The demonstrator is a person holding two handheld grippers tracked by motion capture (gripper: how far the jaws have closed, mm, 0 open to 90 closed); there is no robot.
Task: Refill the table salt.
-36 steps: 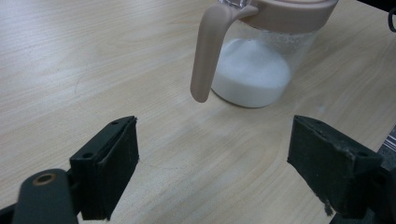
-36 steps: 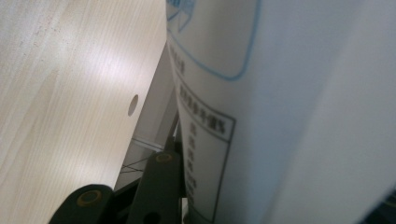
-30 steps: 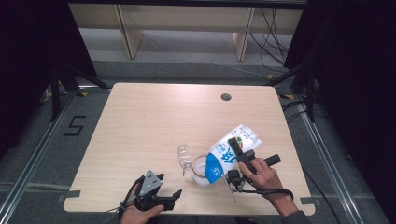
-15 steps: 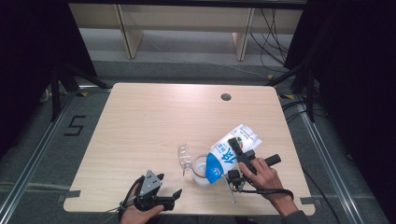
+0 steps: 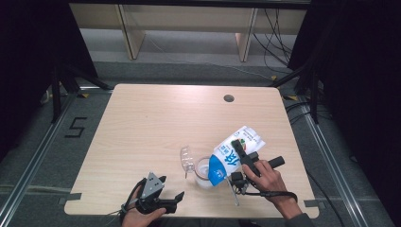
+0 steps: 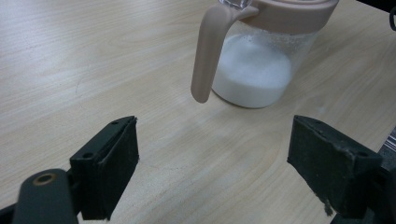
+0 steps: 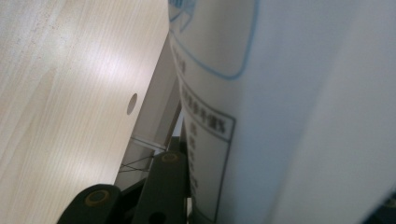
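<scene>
High view: right gripper (image 5: 238, 158) pinches the milk carton (image 5: 235, 153), tilted, blue top over the jug (image 5: 202, 171) near the table's (image 5: 156, 123) front edge; left gripper (image 5: 158, 197) rests apart, left of it
Left gripper view: jaws spread, nothing between; jug with milk ahead
Right gripper view: carton (image 7: 289, 107) pressed against the jaw

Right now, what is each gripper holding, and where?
Right gripper clamps the tilted milk carton across its body, over the jug. Left gripper is open, empty.
</scene>
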